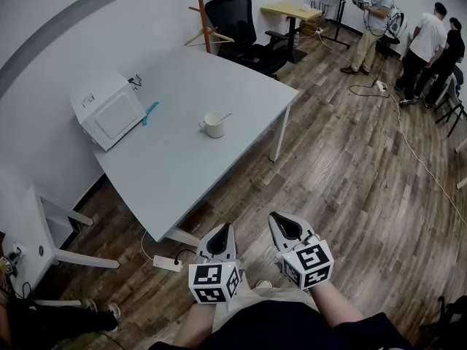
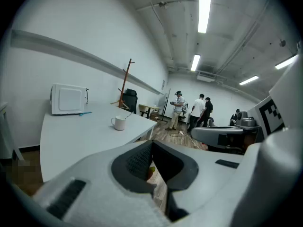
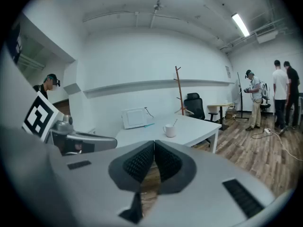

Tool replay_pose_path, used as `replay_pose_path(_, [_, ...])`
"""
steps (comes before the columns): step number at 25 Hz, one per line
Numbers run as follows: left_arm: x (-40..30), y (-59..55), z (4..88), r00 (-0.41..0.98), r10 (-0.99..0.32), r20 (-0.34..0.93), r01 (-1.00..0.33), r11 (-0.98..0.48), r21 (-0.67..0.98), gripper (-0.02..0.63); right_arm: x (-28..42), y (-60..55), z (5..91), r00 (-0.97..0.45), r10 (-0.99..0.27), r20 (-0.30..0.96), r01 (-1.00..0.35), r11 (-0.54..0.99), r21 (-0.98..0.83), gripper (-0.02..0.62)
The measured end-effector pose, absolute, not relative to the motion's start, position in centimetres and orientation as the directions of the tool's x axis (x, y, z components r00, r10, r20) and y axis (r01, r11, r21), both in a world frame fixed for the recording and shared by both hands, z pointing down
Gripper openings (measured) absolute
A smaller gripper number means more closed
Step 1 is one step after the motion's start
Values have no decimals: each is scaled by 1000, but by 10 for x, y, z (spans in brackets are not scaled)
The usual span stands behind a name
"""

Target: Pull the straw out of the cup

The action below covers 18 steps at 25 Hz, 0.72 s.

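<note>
Straw in cup — well apart from both closed jaws

The left gripper and right gripper are held low, side by side, jaws pressed together.

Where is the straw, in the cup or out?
In: the straw leans out over the rim of the white mug, which stands upright on the table.
</note>
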State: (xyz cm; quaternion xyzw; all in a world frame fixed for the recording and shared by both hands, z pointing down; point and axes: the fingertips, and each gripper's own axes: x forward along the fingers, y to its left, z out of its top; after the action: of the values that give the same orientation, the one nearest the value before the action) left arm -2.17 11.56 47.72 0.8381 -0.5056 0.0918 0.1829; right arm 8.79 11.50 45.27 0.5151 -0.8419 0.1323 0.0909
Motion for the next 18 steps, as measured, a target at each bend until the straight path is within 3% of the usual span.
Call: replay_pose_path(18, [11,156,470,474,-818,327,-881,-437,182,15,111,158,449,-502,-826,255,-865,480,-150,31])
